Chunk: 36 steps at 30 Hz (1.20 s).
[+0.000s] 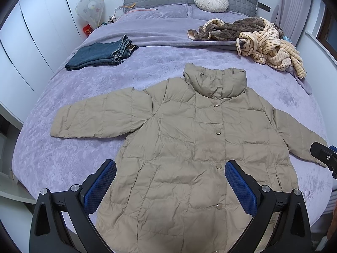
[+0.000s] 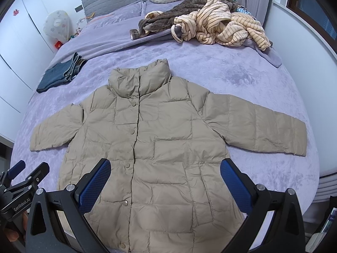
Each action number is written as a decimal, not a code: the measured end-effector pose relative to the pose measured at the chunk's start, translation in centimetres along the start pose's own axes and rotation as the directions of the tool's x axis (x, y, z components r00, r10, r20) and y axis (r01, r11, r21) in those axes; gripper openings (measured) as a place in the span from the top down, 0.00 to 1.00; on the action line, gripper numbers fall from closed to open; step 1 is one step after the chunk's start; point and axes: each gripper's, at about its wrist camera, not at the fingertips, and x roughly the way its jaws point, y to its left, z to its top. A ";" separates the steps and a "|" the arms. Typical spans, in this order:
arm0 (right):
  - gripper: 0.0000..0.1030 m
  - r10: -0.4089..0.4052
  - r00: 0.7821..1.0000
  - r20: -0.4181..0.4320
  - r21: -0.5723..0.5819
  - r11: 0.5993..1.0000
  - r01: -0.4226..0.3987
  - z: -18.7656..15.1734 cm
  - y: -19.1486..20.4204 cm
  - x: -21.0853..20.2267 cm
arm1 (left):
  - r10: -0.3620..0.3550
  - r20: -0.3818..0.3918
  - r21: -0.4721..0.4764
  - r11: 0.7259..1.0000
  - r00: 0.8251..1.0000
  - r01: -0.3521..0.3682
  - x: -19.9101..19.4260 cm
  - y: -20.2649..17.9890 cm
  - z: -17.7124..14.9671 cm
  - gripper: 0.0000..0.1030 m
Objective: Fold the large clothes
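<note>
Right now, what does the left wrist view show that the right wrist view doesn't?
Only the left wrist view shows the left gripper head-on, jaws open over the jacket's hem, with just a black corner of the right gripper at its right edge. Only the right wrist view shows the right gripper head-on, open, and a window at upper right. Both show the beige puffer jacket spread flat, sleeves out, the folded jeans, the striped clothes pile and the round cushion.
</note>
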 end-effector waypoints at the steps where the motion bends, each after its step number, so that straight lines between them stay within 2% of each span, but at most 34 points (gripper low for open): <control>1: 0.00 0.000 1.000 0.000 -0.001 1.000 0.000 0.0 0.0 -0.1 | 0.000 0.000 0.000 1.000 1.000 0.000 0.0 0.0 0.0 0.00; 36: 0.00 0.001 1.000 -0.002 0.001 1.000 -0.001 0.1 0.1 0.1 | 0.005 -0.004 0.001 1.000 1.000 -0.005 0.3 0.0 0.0 0.00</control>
